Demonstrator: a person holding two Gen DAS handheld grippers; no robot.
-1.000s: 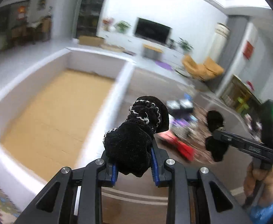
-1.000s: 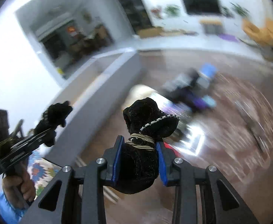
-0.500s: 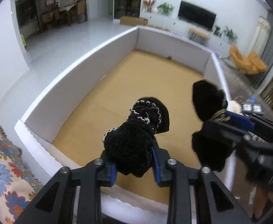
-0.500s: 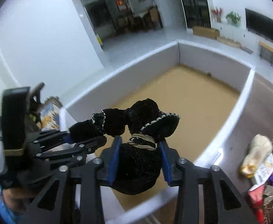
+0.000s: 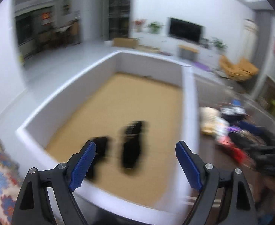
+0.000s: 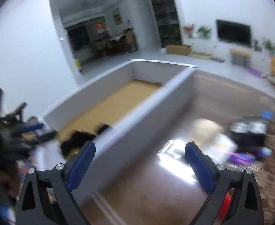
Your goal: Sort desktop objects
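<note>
Left wrist view: both grippers, left gripper (image 5: 135,164) and right gripper (image 6: 140,166), just opened wide and empty; soft, light black scrunchies (image 5: 132,146) inside white box (image 5: 189,112), best pinched mid-bunch.

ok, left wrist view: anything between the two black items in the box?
Nothing: bare tan floor of the box separates the left black item from the right black item, though blurred.

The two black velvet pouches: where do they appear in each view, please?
Left wrist view: the black velvet pouches lie blurred on the tan floor of the white-walled box, low centre.
Right wrist view: they show lower left, at the box's near end.
Shared landmark: the black wall television.
</note>
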